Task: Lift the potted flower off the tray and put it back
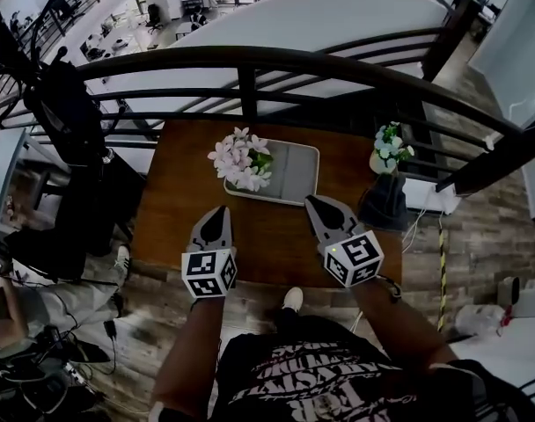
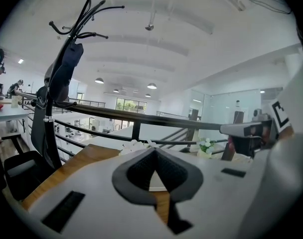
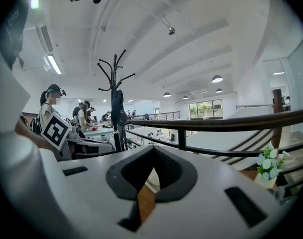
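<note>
Grippers: your left gripper point(image 1: 222, 211) and right gripper point(image 1: 313, 201) hang over the near part of the table, side by side. Each has its jaws pressed together on nothing, so part them wide before you close in.
Table: the wooden table point(image 1: 175, 205) is bare between the jaws and the tray, so I judge you have an open path straight ahead.
Tray: the grey tray point(image 1: 298, 172) lies past the middle of the table, with its right half bare. It looks light enough to slide or tip up if the pot drags on it, so lift straight up.
Potted flower: the potted flower point(image 1: 242, 159) stands on the left part of the tray, with pink-white blooms spreading over the pot. Come in low under the blooms and take the pot itself, not the stems — from the head view the pot is mostly hidden, so check its place in the gripper views.
Grip: one gripper from each side would likely keep it upright. Squeeze gently and raise it only enough to clear the tray.
Second plant: a smaller white-flowered pot point(image 1: 389, 150) sits at the far right of the table, well apart from the tray. Leave it alone.
Railing: the dark railing point(image 1: 250, 60) runs just beyond the far edge, so keep your reach short of it.
</note>
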